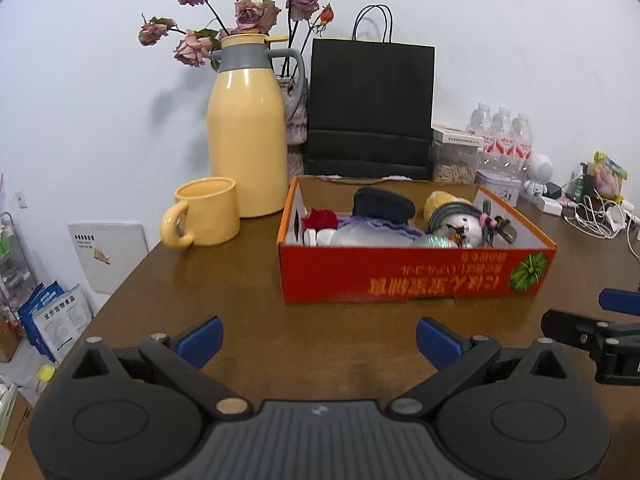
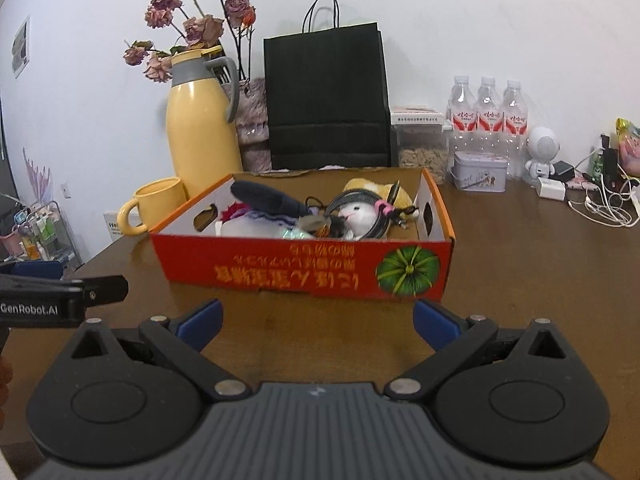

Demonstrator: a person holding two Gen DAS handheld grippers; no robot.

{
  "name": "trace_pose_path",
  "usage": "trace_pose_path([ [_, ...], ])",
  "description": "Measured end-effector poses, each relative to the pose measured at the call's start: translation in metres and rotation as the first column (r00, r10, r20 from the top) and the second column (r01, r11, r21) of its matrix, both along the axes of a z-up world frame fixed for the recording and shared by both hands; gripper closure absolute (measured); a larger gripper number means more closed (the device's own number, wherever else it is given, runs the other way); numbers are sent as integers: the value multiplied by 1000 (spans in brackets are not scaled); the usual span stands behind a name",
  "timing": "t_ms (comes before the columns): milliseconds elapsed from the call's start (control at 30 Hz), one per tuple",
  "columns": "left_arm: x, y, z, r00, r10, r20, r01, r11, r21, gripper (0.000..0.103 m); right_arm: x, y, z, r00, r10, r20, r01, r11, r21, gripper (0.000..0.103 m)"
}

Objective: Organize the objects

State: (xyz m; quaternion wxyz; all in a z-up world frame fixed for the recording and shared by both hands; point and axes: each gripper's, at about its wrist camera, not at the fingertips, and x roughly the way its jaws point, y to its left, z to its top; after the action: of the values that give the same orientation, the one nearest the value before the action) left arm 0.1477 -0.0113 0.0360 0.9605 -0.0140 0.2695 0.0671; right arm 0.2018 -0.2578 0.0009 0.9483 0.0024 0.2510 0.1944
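Brown table underneath everything, bare along its near edge. Against the far edge: black paper bag, yellow flask towards the far left corner, yellow mug touching-close in front of that flask.

Red cardboard box squarely ahead of both tools, long axis running left to right across the table, long printed wall facing the cameras. Crammed with loose things: dark cap-like item, white plush toy, red rose-like piece, a clear plastic piece in front, hard to identify.

Left gripper spread wide, nothing between the blue pads, low over the near edge, box slightly to its right. Right gripper likewise spread and empty, box dead ahead and apparently closer. Probably the better placed of the two for the plush end; left for the rose end.

Reach needed: forward, then over the near wall and down, not a level push.
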Motion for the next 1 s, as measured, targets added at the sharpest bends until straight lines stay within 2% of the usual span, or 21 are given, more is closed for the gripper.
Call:
trace_pose_path([
  [333, -26, 3, -1, 1000, -1, -20, 1, 1000, 5, 0, -25, -1, 2, 1000, 1, -13, -1, 1000, -11, 0],
  [1000, -26, 3, -3, 1000, 1, -30, -1, 1000, -3, 0, -24, 1, -2, 1000, -3, -24, 3, 1000, -18, 0],
])
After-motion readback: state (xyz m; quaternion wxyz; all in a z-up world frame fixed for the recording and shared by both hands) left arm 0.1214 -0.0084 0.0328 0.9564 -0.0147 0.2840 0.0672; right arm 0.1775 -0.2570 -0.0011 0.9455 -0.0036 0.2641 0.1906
